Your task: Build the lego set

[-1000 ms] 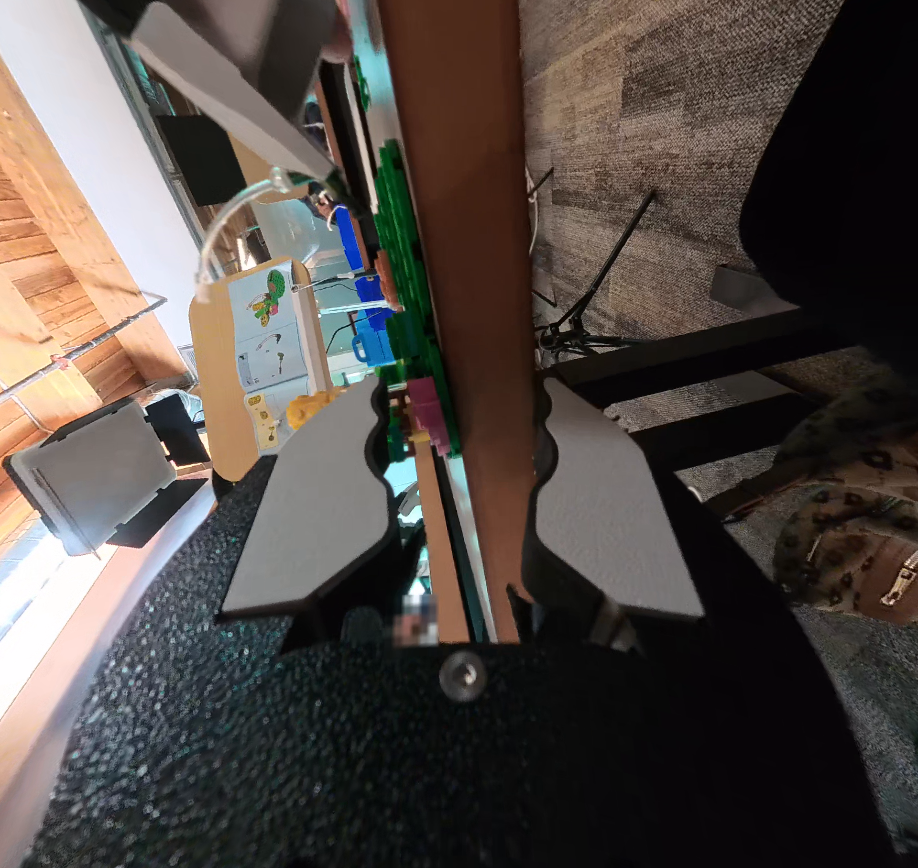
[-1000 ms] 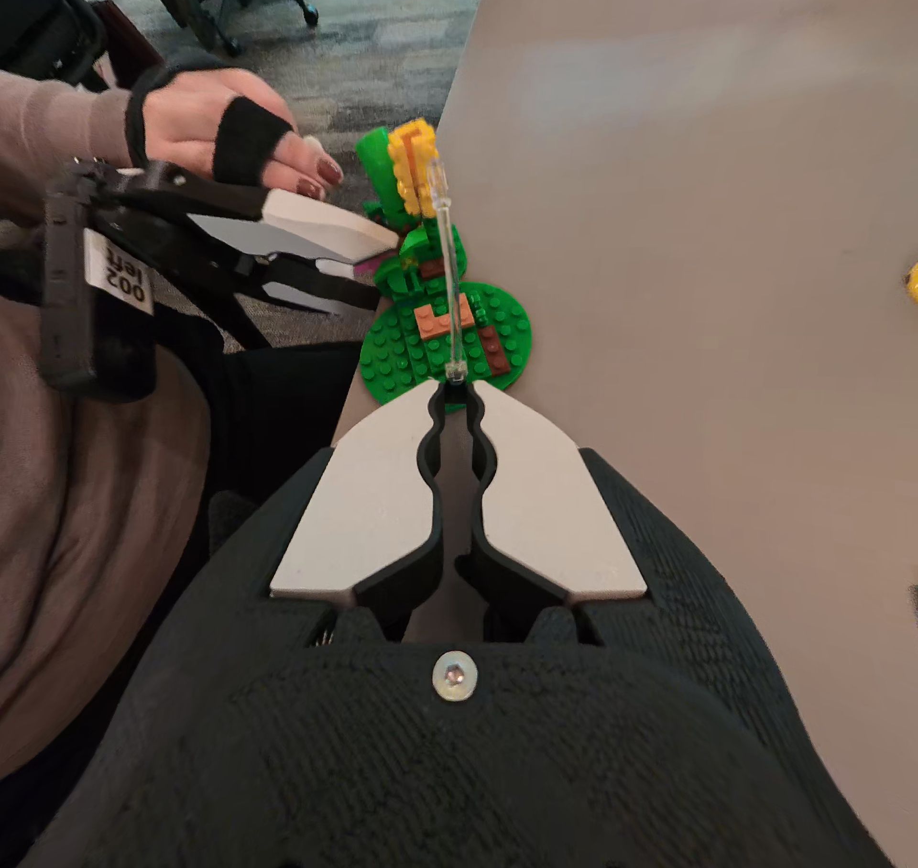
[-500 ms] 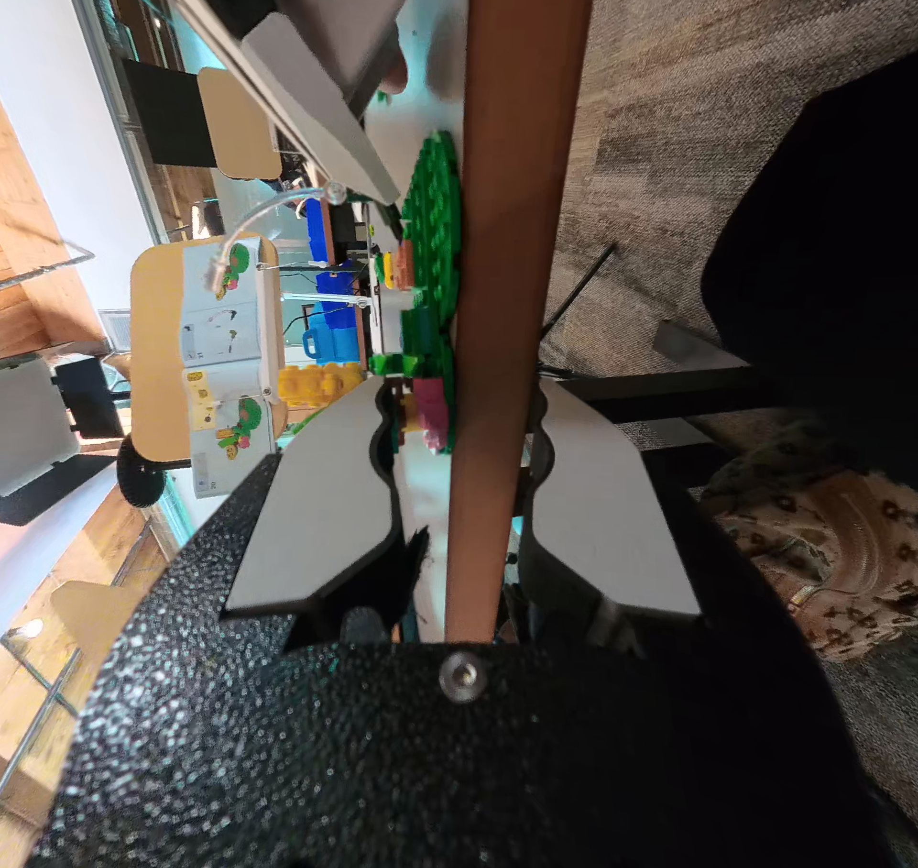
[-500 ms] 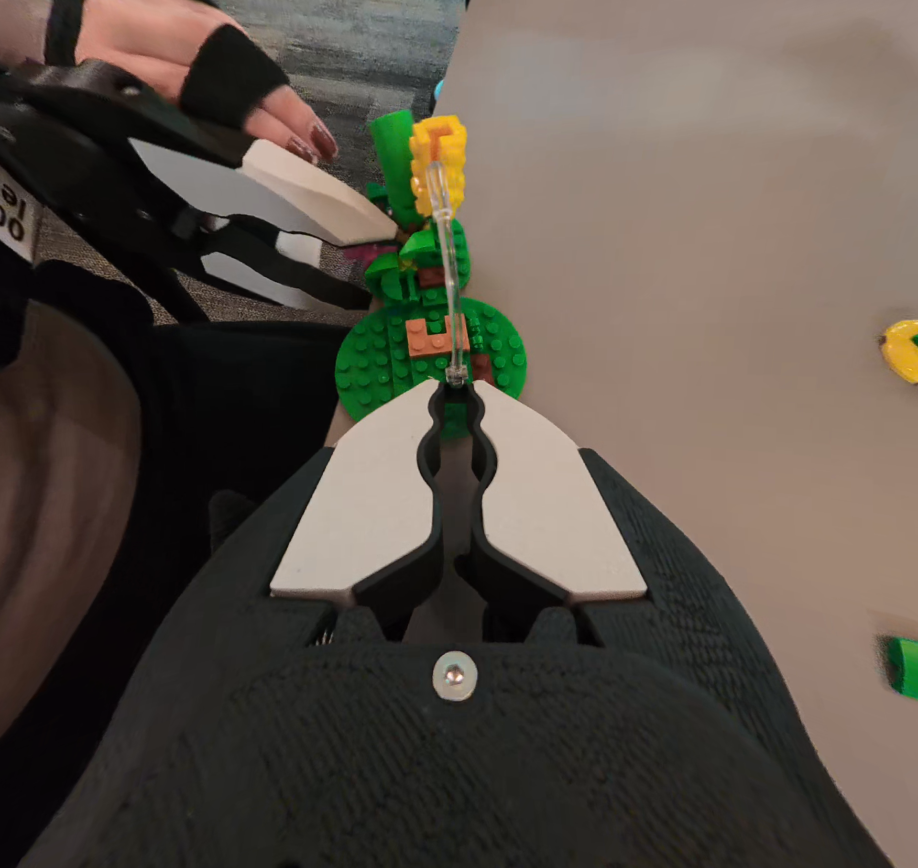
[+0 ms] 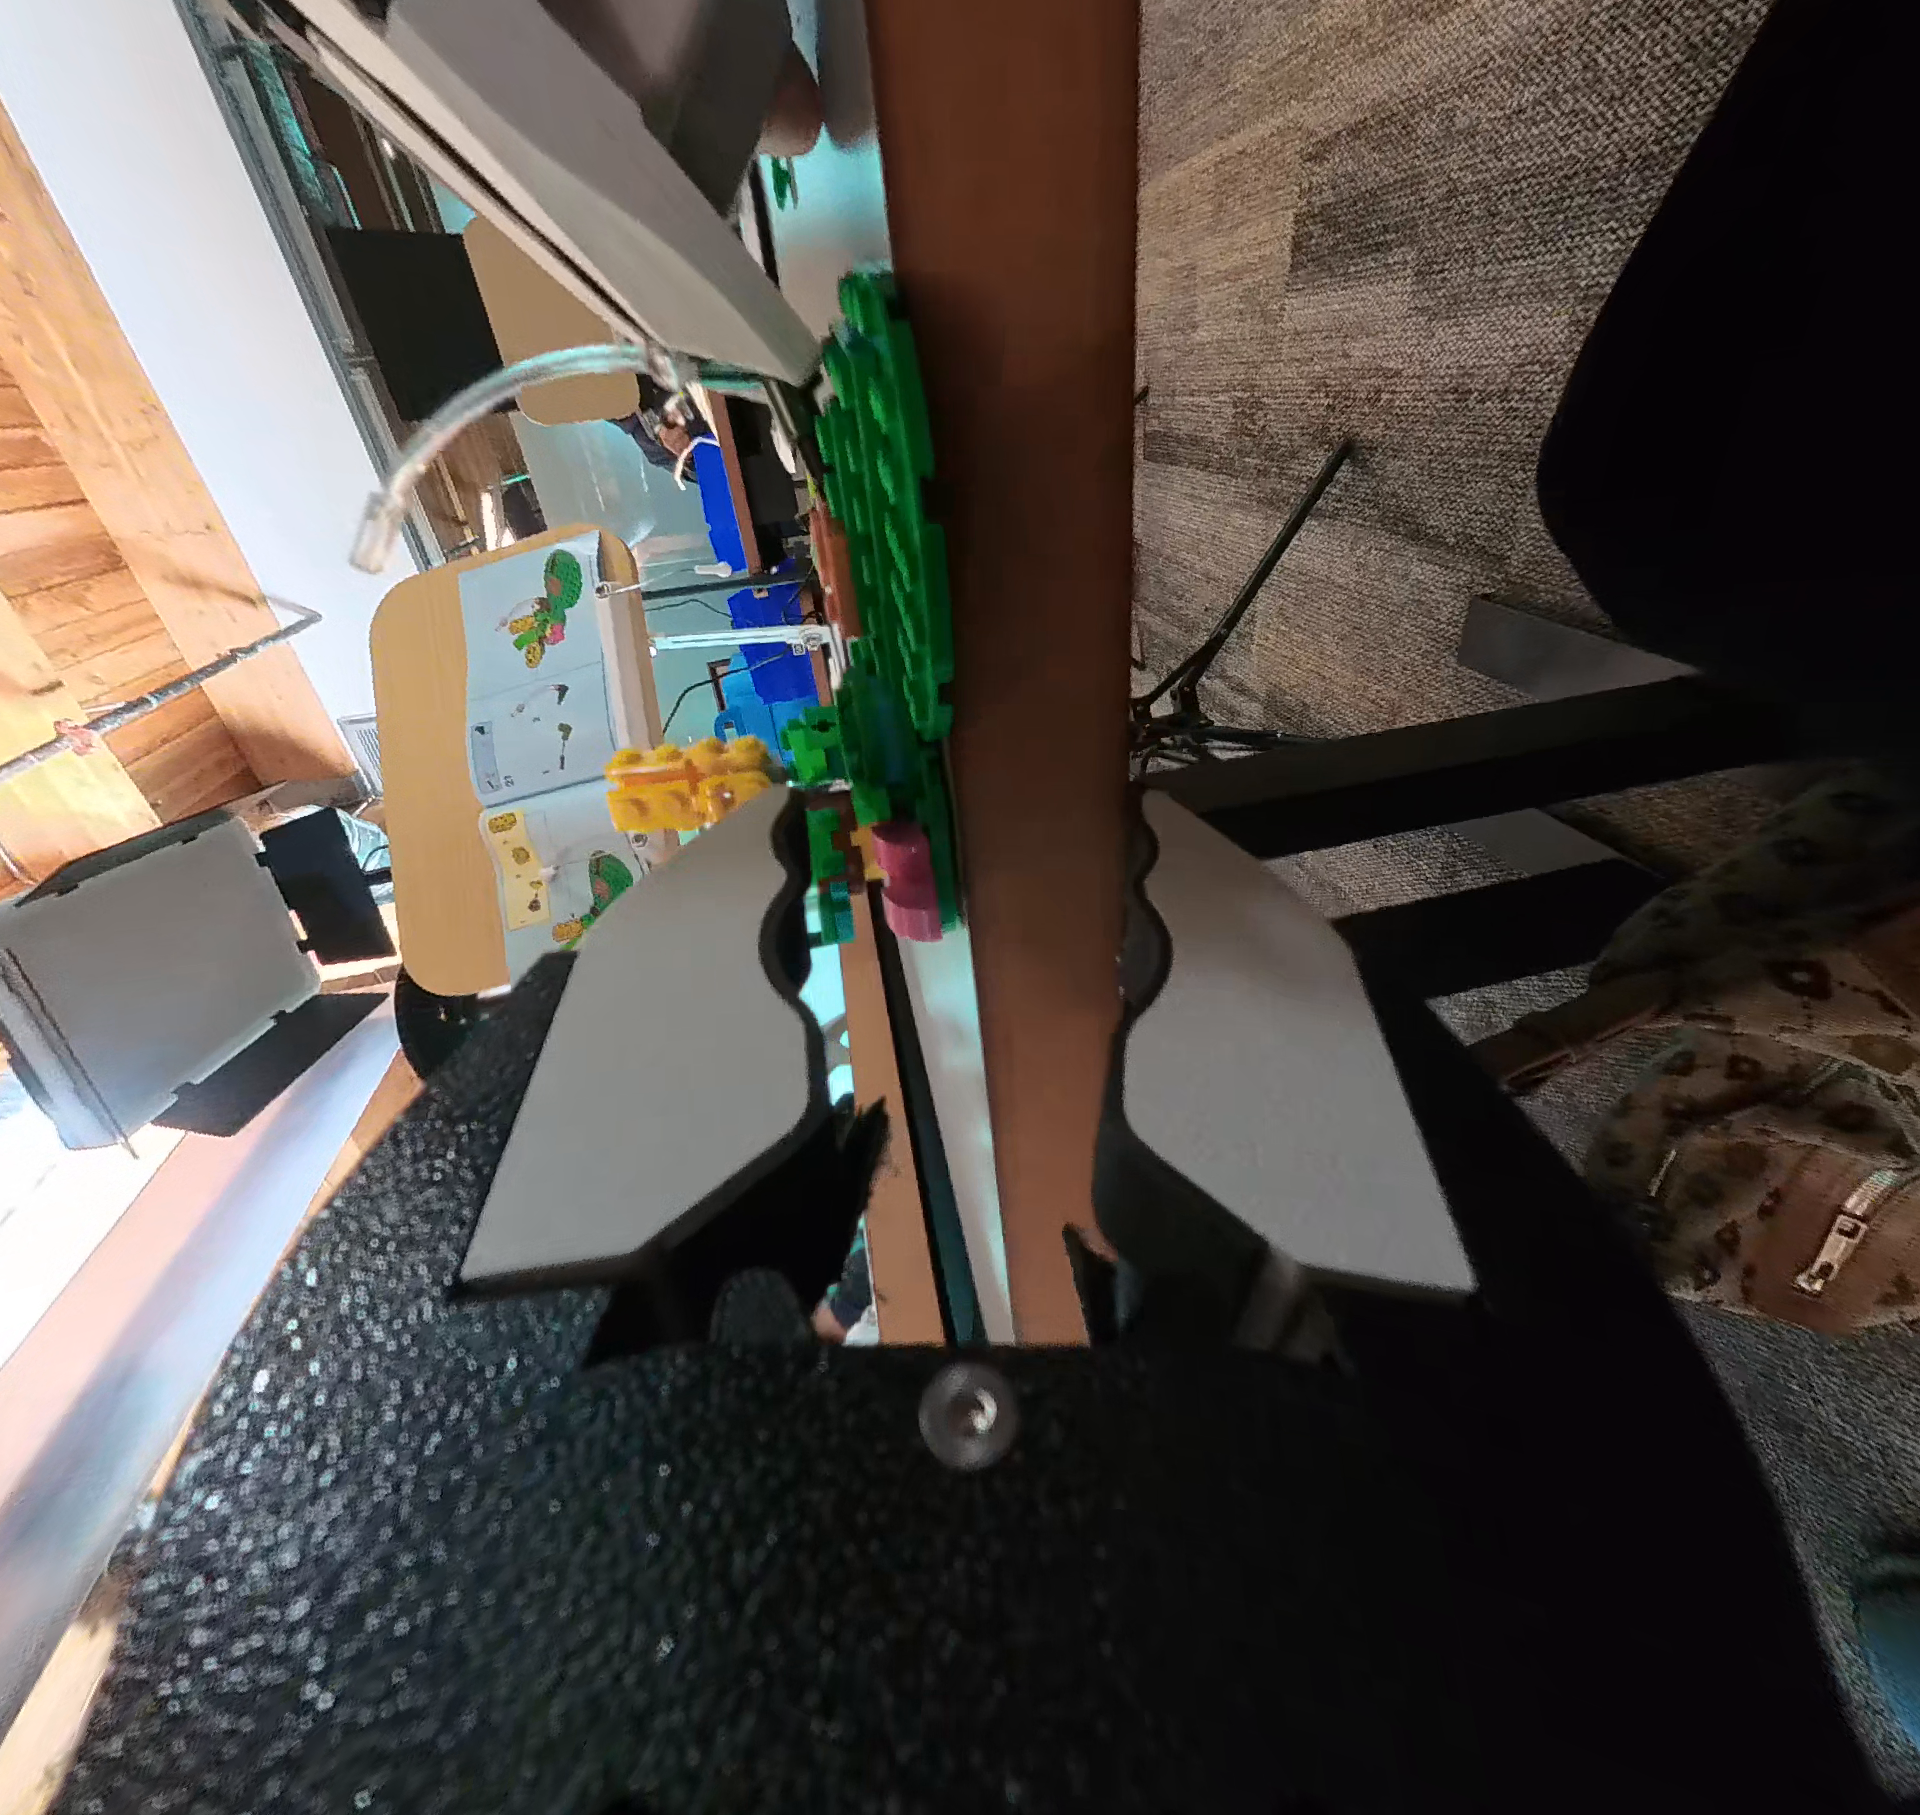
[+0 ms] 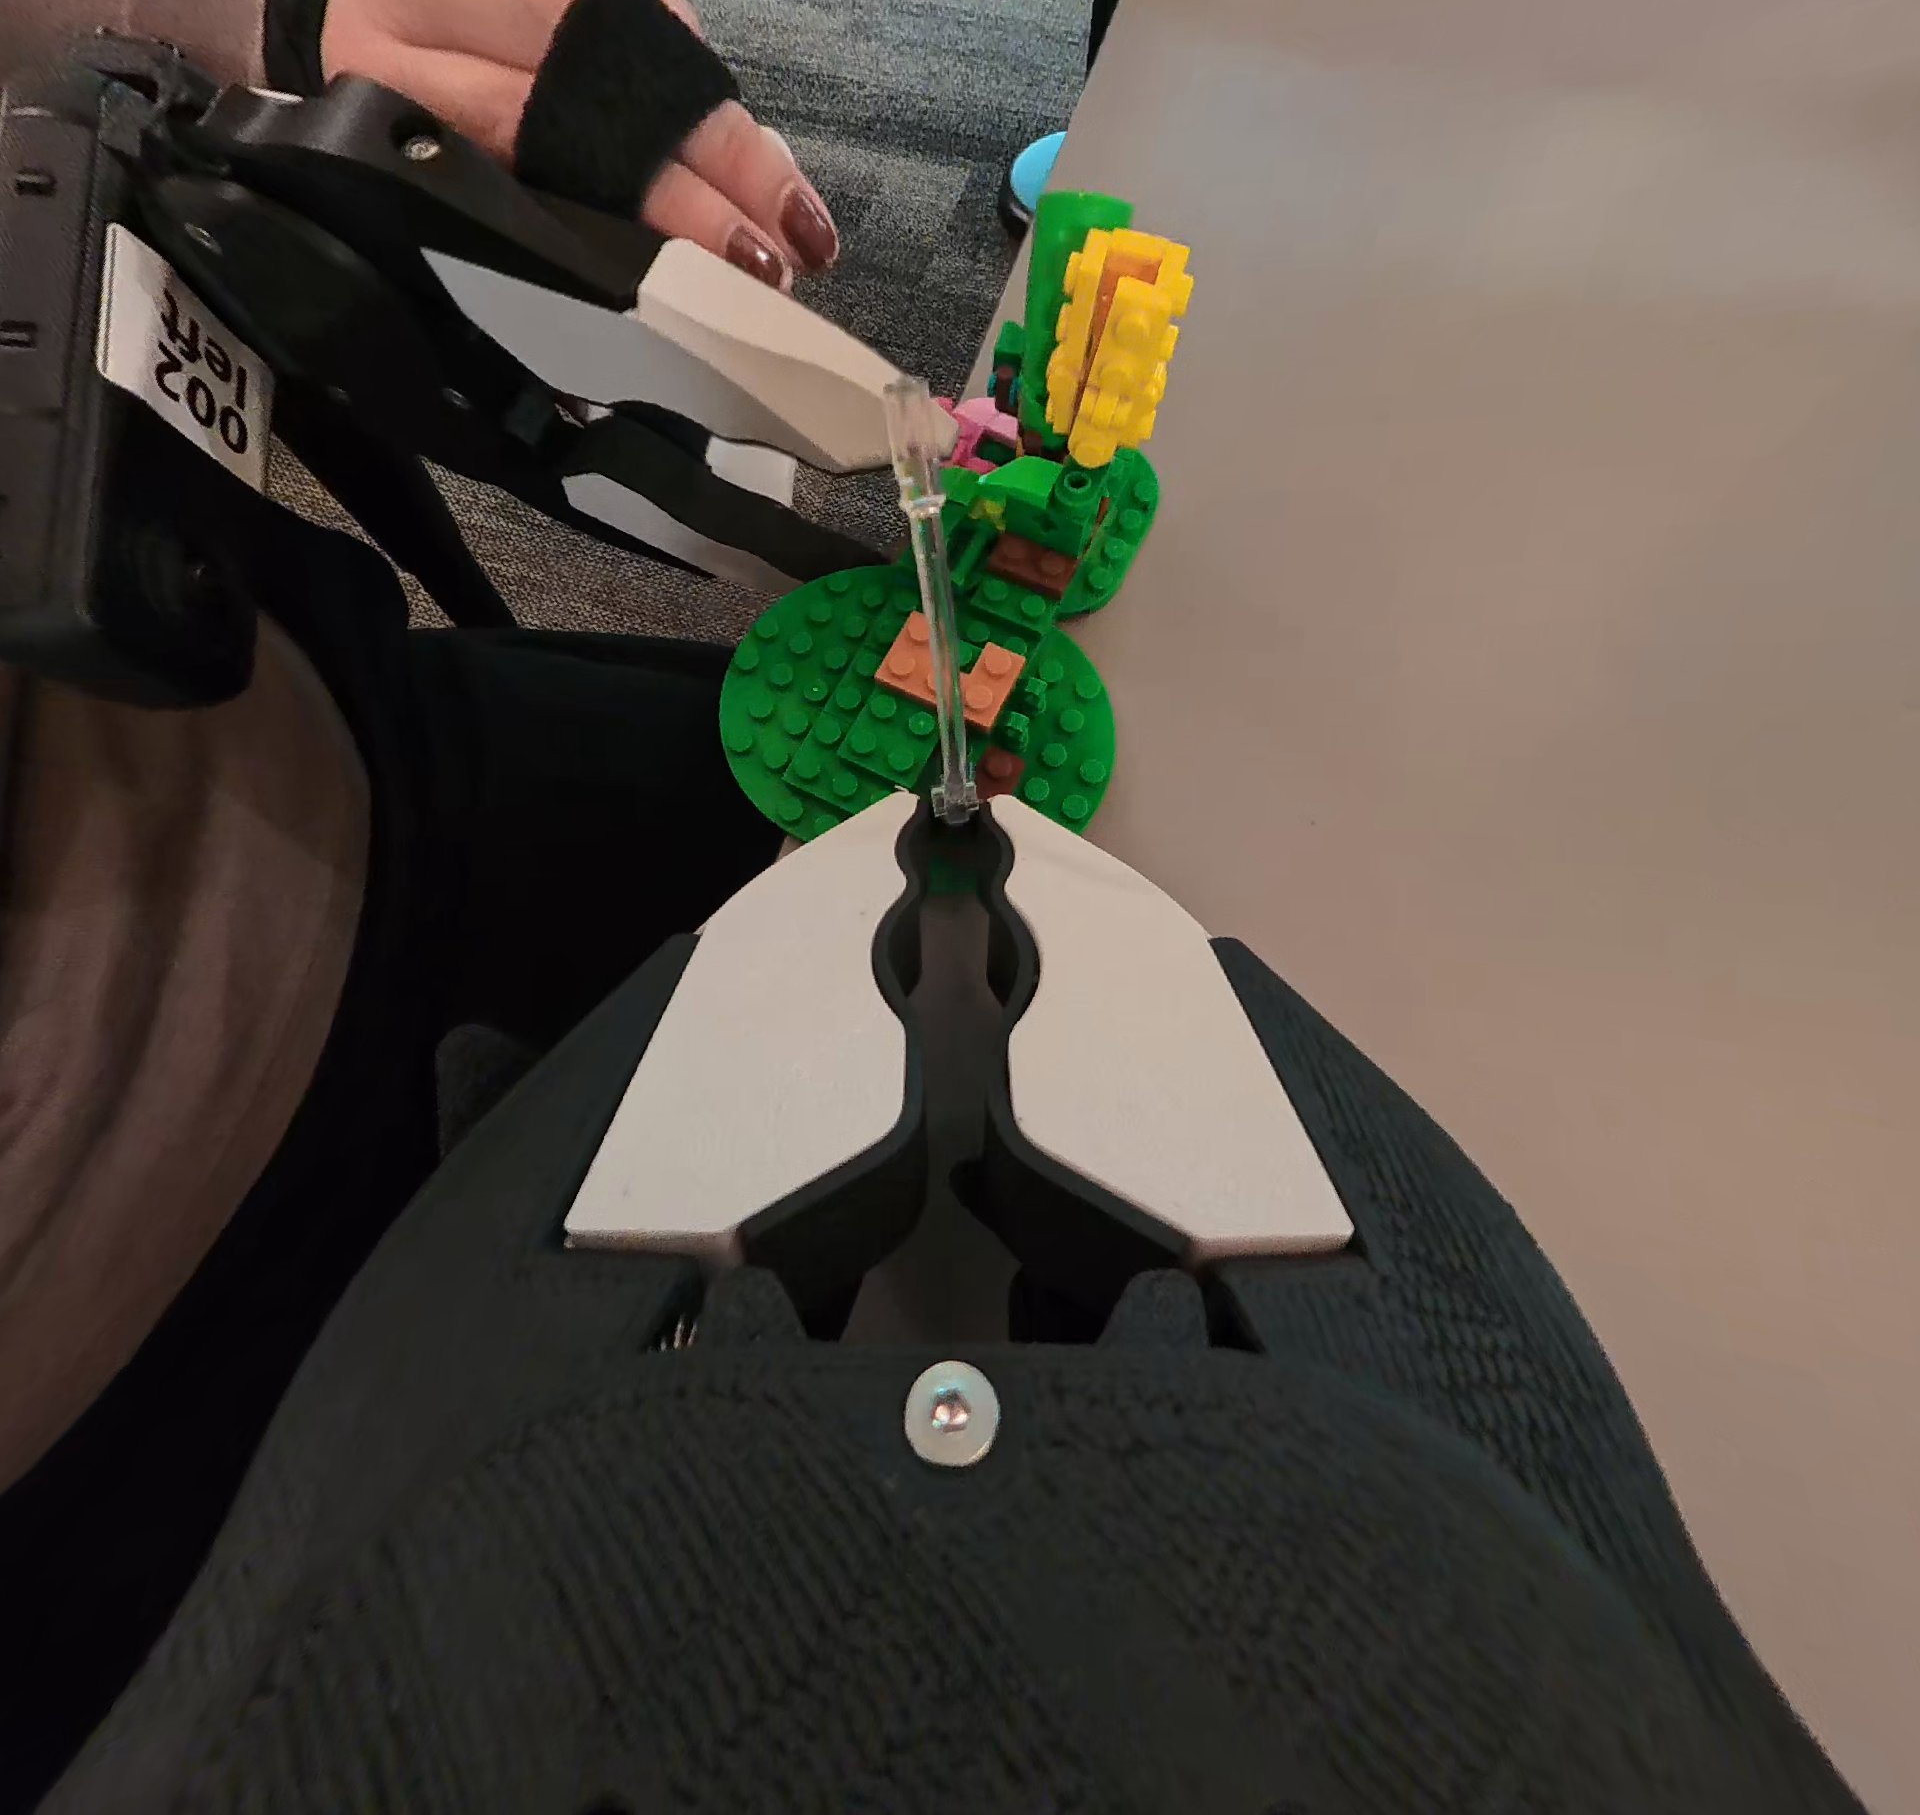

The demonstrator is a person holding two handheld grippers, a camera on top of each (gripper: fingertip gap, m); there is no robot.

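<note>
The lego model (image 6: 831, 685) sits at the table's near-left edge: two green round plates, an orange-brown plate (image 6: 914, 659), a yellow flower (image 6: 1117, 352) on a green stem and a pink piece (image 6: 985, 423). My right gripper (image 6: 954, 815) is shut on the near end of a clear curved rod (image 6: 930, 560), held over the plates. The rod's far end is by the left gripper's upper finger (image 6: 748, 352). My left gripper (image 5: 964, 809) is open, its jaws astride the table edge (image 5: 1018, 518) beside the model (image 5: 883, 560). The rod (image 5: 468, 435) shows there too.
The grey tabletop (image 6: 1507, 726) stretches right of the model. A blue round thing (image 6: 1039, 165) lies at the table's far edge. An instruction booklet (image 5: 540, 705) stands on a wooden board behind. Carpet, a patterned bag (image 5: 1766, 1090) and black chair legs are below the table. My right fingertips sit around 7 centimeters from my left ones.
The rod's far end has swung left, from in line with the yellow flower to beside the left gripper's upper finger. The right gripper came closer to the model. The left gripper stays astride the edge.
</note>
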